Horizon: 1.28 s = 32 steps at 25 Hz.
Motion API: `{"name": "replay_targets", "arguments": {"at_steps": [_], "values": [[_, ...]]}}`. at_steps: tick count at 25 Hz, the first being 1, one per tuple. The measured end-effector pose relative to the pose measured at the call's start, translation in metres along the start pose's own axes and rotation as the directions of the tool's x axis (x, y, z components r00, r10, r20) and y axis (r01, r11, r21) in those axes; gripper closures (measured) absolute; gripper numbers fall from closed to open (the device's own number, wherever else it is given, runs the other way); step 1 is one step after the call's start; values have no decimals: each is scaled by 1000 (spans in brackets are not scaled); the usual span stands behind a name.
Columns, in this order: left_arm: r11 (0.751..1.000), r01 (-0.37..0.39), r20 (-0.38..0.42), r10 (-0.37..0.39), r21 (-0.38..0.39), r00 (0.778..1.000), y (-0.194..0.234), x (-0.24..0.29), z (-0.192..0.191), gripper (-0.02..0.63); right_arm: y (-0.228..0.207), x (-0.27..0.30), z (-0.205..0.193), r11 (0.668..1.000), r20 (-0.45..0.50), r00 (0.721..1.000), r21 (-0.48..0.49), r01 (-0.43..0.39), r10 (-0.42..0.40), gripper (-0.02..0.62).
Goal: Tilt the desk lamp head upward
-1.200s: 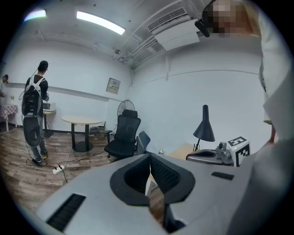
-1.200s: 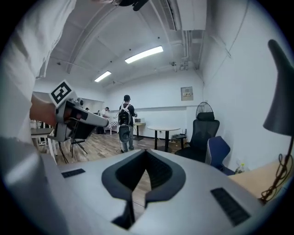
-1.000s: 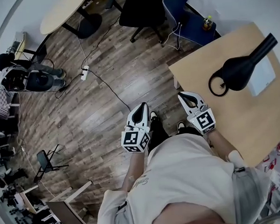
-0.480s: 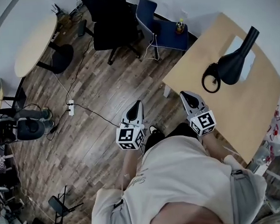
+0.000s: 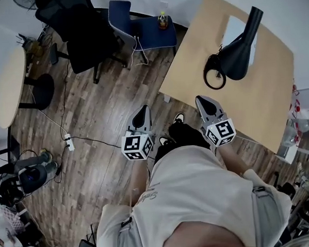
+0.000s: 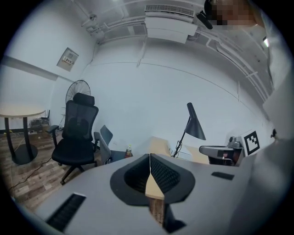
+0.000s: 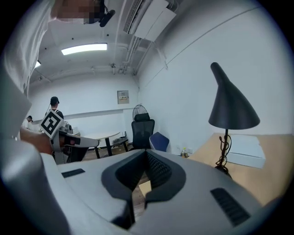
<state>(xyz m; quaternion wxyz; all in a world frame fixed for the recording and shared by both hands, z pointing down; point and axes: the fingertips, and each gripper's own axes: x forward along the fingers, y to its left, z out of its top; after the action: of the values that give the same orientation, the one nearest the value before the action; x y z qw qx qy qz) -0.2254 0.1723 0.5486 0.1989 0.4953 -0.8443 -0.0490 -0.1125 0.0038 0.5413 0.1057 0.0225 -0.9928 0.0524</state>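
At the far left of the head view a round table (image 5: pixel 10 86) stands on the wooden floor (image 5: pixel 94 165), with a power strip (image 5: pixel 69 143) lying on the boards near it. Further right are a black office chair (image 5: pixel 83 36) and a blue chair (image 5: pixel 139 31), with a small bottle (image 5: pixel 162 21) at the blue chair's far edge. The left gripper (image 5: pixel 142 114) is held over the floor in front of the person's light shirt (image 5: pixel 199 195); in the left gripper view its jaws are pressed together with nothing between them. The right gripper (image 5: pixel 202 103) is just beside the near edge of the wooden worktop (image 5: pixel 267 109), and the right gripper view shows its jaws likewise closed and empty. The desk lamp (image 5: pixel 233 54) stands on the worktop well apart from both grippers, its ring base toward the person and its black cone head over a white sheet (image 5: pixel 232 28). In the right gripper view the lamp's shade (image 7: pixel 231 105) opens downward above a thin stem with a cable wound round it.
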Motion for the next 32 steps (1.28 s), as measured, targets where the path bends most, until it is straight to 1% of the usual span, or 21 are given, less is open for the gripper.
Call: {"name": "replay_targets", "arguments": {"at_steps": [3,6,10,13,17,21,24,26,29,32], "values": [[998,51,-14,-51,45,999,-15,31,17,591,-23,10,-5,999,15,999,35,36,-37,600],[990,107,-26,-105,91,994,-32,54,37,591,-48,19,-2,996,27,997,47,76,-78,600],[975,167,-81,-157,144,984,-46,92,45,591,-80,26,0,987,47,989,89,135,-140,600],[960,223,-103,-208,171,973,-63,127,52,591,-107,24,-6,979,29,983,99,176,-180,600],[935,292,-118,-273,202,955,-85,161,61,591,-128,20,-9,977,19,978,47,209,-210,600],[911,353,-137,-330,213,934,-102,183,61,591,-137,11,-17,968,6,971,81,239,-241,600],[893,397,-161,-369,213,915,-108,196,60,591,-144,8,-23,953,-13,959,106,284,-285,600],[875,433,-178,-401,215,899,-108,204,60,591,-148,8,-22,940,-20,946,114,322,-322,600],[841,499,-208,-460,209,863,-109,222,60,591,-155,9,-16,911,-27,921,134,389,-389,600],[803,563,-248,-514,196,821,-115,234,62,591,-158,6,-6,872,-28,888,180,456,-459,600]]}}
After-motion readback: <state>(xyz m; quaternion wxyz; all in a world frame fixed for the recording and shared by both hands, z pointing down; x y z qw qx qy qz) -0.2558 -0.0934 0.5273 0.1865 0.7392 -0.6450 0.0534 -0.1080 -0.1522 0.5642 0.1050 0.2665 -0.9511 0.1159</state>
